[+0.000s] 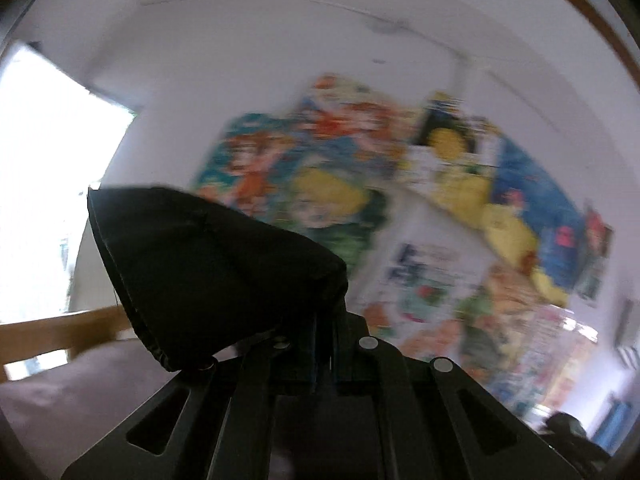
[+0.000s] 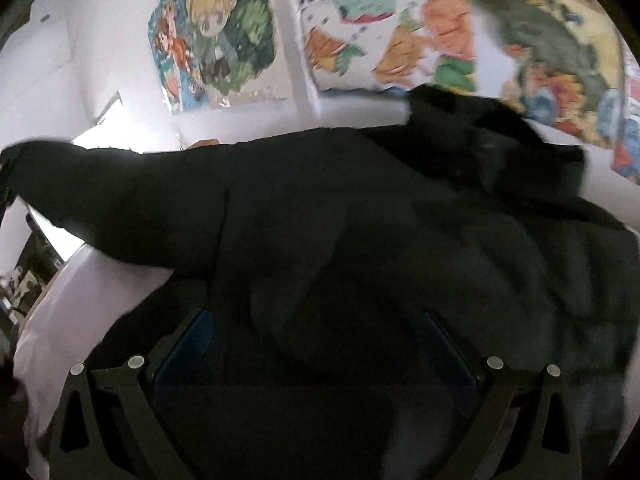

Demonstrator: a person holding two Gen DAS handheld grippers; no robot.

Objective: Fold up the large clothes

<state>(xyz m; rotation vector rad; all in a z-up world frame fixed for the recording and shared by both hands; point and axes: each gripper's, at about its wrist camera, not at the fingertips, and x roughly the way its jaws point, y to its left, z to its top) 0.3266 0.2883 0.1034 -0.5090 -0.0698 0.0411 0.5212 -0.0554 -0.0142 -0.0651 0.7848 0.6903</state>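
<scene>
Over pale bed (image 2: 60, 320): black garment (image 2: 360, 220) rumpled; left fingers (image 1: 324, 344) pinch its edge, right fingers (image 2: 316, 344) spread, empty.

Your left gripper (image 1: 320, 340) points level, jaws pinched together on black cloth (image 1: 208, 264); your right gripper (image 2: 316, 344) angles downward, jaws spread wide.

We see the jacket (image 2: 360, 220) spread on the bed (image 2: 80, 300), 1 sleeve (image 2: 80, 184) reaching left. Posters (image 2: 224, 32) hang on the wall (image 2: 80, 40) behind it. Our right gripper (image 2: 316, 344) sits over its near part.
</scene>
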